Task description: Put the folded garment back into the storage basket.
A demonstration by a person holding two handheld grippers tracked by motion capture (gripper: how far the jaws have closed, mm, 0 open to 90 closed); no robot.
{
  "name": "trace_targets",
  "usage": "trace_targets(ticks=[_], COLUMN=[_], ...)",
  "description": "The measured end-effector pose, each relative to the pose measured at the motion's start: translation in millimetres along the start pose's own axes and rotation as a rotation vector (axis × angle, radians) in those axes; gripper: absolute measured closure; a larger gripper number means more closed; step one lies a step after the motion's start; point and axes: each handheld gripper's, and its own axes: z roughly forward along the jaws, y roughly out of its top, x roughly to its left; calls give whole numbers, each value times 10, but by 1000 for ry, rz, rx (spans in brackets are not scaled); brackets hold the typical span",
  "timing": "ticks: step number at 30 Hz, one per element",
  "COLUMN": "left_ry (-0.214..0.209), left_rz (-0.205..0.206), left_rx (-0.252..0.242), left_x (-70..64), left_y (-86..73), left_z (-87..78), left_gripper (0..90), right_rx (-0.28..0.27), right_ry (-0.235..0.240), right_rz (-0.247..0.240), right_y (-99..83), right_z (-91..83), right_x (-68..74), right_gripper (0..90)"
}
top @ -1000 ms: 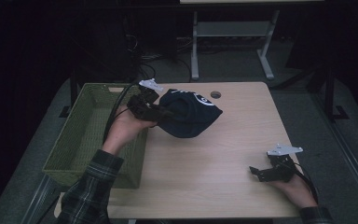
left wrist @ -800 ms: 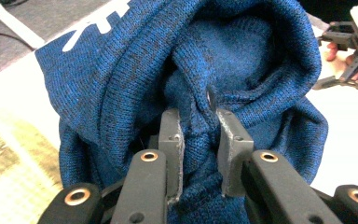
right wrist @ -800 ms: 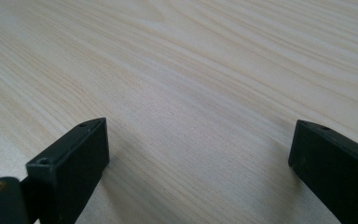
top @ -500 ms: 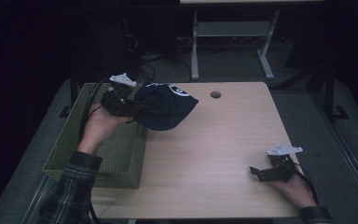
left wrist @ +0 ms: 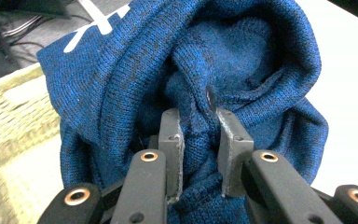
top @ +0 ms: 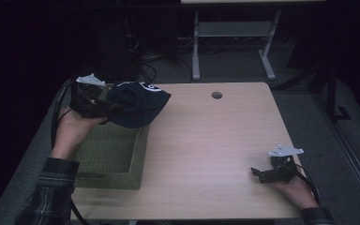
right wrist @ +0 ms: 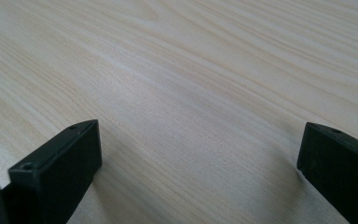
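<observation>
The wooden surface point(top: 206, 150) is the biggest thing here, mostly bare ahead of the right claw. Hanging off its left edge is a green woven basket point(top: 112, 152), sitting right below the left claw. The dark blue knit beanie point(top: 136, 104) with a white mark hangs in the air over the basket's far corner, bunched up in front of the left claw point(left wrist: 198, 114), whose jaws are pinching a fold of the knit. The right claw point(top: 257, 172) rests low on the surface, jaws spread wide, holding nothing, well apart from the beanie.
</observation>
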Motion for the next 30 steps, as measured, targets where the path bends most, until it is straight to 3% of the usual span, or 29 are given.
trace_targets(ticks=[14, 20, 30], left_ry=[132, 161, 167], left_rz=[-68, -89, -130], left_rx=[49, 68, 105], left_x=[326, 423, 545], left_y=[-407, -543, -796], left_z=[-61, -5, 224], left_gripper=[737, 737, 736], right_rx=[6, 7, 8], right_ry=[19, 21, 25], right_rz=[2, 3, 7], right_y=[0, 0, 0], right_z=[5, 6, 7], right_x=[-11, -12, -10], right_gripper=[0, 0, 0])
